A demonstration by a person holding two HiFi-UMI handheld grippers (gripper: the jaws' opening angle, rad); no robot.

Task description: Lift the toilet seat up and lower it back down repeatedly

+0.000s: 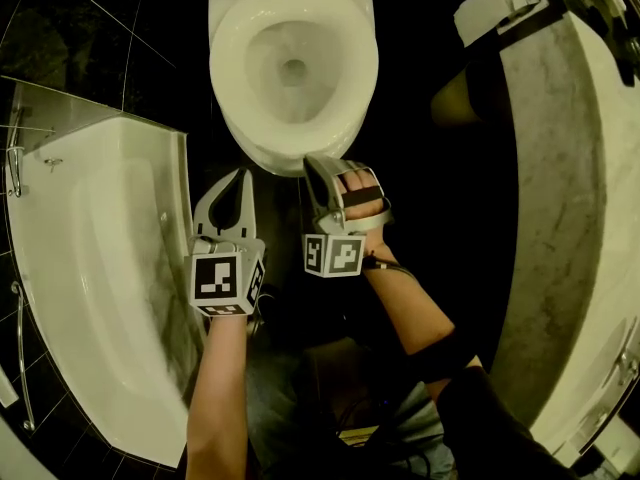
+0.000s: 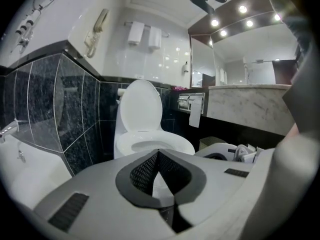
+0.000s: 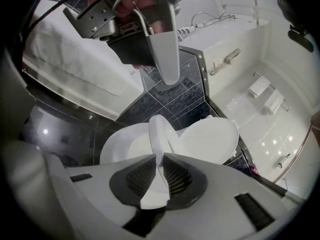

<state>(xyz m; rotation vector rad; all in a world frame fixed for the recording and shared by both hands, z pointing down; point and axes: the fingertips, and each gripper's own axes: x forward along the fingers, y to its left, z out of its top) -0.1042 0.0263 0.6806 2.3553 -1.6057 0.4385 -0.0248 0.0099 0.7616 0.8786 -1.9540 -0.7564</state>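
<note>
A white, glossy plastic toilet seat (image 3: 159, 133) is pinched at its front edge by the right gripper (image 1: 320, 168), whose ribbed dark pads sit narrowly apart with only the thin seat rim between them. In the right gripper view the seat runs edge-on away from the jaws, with the smooth white ceramic toilet bowl (image 1: 250, 118) on one side and the raised oval white lid (image 2: 141, 106) on the other.

The left gripper (image 1: 243, 176) hangs just beside the right one, short of the bowl's front. Its jaw tips meet and nothing lies between them.

The space is tight. A curved white bathtub (image 1: 90, 268) presses in close at the left, and a rounded, veined grey marble counter (image 1: 560, 218) closes off the right. Dark shiny floor (image 1: 440, 238) fills the strip between them. Polished black marbled wall tiles (image 2: 50, 109) back the toilet under plain white ones, and a strip of white toilet paper (image 2: 195, 111) hangs beside the lid.
</note>
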